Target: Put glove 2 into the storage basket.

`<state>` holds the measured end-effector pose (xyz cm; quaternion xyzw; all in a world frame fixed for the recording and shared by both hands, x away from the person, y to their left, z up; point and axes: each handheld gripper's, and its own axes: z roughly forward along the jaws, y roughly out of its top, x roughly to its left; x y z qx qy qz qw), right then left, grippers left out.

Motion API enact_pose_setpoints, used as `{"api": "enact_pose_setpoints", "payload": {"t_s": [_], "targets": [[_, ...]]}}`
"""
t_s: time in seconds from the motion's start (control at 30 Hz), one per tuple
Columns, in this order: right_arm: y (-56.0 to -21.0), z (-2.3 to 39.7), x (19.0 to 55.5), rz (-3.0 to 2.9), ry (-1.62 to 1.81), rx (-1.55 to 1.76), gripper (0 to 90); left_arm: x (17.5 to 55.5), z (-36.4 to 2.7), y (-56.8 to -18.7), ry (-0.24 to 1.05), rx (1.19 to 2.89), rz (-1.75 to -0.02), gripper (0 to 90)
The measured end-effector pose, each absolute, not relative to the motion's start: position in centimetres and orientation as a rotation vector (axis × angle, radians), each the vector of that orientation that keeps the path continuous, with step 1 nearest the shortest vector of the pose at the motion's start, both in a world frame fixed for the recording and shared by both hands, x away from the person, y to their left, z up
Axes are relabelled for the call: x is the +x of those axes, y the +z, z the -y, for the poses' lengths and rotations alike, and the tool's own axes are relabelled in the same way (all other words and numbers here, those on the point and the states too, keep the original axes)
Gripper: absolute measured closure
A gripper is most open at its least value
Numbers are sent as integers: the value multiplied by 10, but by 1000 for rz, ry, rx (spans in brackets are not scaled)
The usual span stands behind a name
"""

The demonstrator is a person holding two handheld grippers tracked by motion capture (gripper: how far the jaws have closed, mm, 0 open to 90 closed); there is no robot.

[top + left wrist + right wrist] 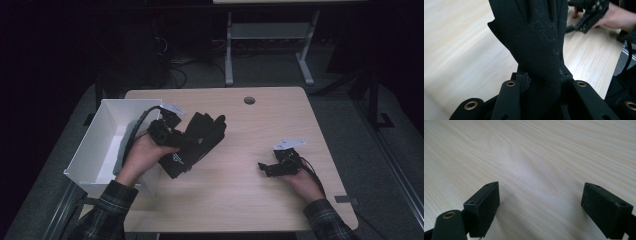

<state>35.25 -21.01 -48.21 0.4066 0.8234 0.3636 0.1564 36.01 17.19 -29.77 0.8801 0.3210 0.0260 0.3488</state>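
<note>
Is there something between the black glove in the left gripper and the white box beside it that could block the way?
Nothing visible blocks it. The left gripper holds the black glove above the table, right beside the white box. The box is open at the top, and only its near wall lies between them.

I am wearing plaid sleeves (112, 205); my black grippers, left gripper (172, 137) and right gripper (280, 162), are showing brass-ringed screw holes and trailing cables.

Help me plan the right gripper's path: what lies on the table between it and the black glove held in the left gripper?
Bare wood. In the high view, nothing lies on the table between the right gripper and the black glove.
</note>
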Motion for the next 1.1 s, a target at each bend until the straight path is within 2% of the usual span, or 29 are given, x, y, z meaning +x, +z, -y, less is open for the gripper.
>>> {"api": "enact_pose_setpoints", "payload": {"t_s": [0.27,0.53,0.83,1.1], "targets": [[-482,210,353,-2357,1042,1163,151,366,-211,-260,147,2234,-895,705],[-482,210,353,-2356,1042,1160,151,366,-261,-246,222,2157,-1015,705],[-482,210,353,-2357,1038,1156,151,364,-316,-259,274,2112,-1180,705],[-482,210,353,-2353,1040,1167,151,370,-336,-289,253,2104,-1289,705]]}}
